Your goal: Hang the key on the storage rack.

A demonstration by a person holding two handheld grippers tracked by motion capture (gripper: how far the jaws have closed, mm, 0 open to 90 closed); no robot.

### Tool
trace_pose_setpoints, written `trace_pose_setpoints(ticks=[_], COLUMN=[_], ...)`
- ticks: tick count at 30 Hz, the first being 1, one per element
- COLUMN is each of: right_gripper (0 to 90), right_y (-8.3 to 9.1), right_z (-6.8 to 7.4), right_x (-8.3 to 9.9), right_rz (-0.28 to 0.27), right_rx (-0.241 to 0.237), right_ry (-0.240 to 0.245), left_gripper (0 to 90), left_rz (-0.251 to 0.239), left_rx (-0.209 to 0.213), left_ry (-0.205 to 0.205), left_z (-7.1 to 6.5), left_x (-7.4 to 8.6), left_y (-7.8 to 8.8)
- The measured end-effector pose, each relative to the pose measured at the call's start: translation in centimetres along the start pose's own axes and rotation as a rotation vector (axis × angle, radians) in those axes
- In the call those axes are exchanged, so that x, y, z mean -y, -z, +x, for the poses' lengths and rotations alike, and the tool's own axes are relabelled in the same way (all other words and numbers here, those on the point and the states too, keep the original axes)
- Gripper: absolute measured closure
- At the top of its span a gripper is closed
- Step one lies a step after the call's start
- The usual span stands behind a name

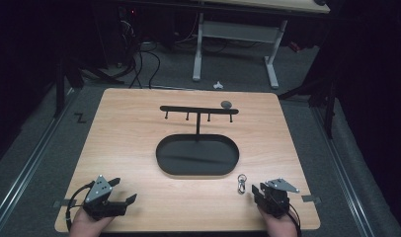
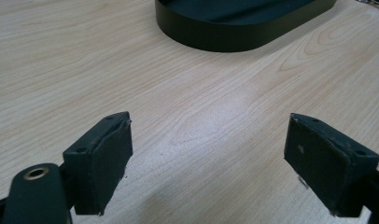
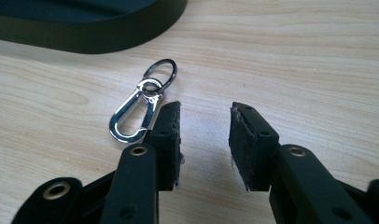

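Observation:
A small silver carabiner clip with a key ring [image 1: 242, 182] [image 3: 138, 105] lies flat on the wooden table, just in front of the black oval stand base [image 1: 197, 154]. My right gripper [image 1: 261, 190] [image 3: 205, 140] rests low at the table's near right, open with a moderate gap and nothing between its jaws; the clip lies just left of its left finger [image 3: 168, 135]. At the near left, my left gripper [image 1: 123, 190] [image 2: 208, 161] is wide open over bare wood, holding nothing. From the base rises a black post with a crossbar of hooks [image 1: 198, 111].
A small grey round object [image 1: 226, 104] sits by the crossbar's right end near the far edge. The table [image 1: 139, 123] has bare wood on both sides of the base [image 2: 239, 23] [image 3: 85, 23]. Beyond the table stand a white desk frame [image 1: 235, 44] and cables on the floor.

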State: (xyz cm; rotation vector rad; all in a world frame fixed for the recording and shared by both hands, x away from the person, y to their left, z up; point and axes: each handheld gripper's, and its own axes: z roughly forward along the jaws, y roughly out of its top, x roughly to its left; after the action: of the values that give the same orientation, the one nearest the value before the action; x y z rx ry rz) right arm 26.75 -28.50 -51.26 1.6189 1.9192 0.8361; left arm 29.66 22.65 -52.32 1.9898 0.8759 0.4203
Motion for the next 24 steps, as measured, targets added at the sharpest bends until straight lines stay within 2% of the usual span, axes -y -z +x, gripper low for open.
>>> trace_pose_setpoints(ticks=[6,11,18,23,24], right_gripper=[65.4,64.9,61.6,58.2,57.3], right_y=[-0.03,0.04,-0.16,-0.25,-0.32], right_z=[0.08,0.26,0.69,0.75,0.81], right_x=[-0.11,-0.20,-0.46,-0.89,-0.88], right_rz=[0.031,0.053,0.106,0.149,0.171], right_rx=[0.026,0.027,0.012,0.034,0.032], right_ry=[0.034,0.044,0.079,0.109,0.114], left_gripper=[15.8,15.8,15.8,15.8,15.8], left_rz=[-0.011,-0.014,-0.006,-0.005,-0.008], left_rx=[0.015,0.020,0.023,0.027,0.027], left_ry=[0.007,0.006,0.007,0.003,0.006], left_z=[0.13,0.06,-0.15,-0.12,-0.11], left_x=[-0.08,-0.13,-0.03,-0.04,-0.02], left_y=[0.16,0.05,-0.05,0.04,0.06])
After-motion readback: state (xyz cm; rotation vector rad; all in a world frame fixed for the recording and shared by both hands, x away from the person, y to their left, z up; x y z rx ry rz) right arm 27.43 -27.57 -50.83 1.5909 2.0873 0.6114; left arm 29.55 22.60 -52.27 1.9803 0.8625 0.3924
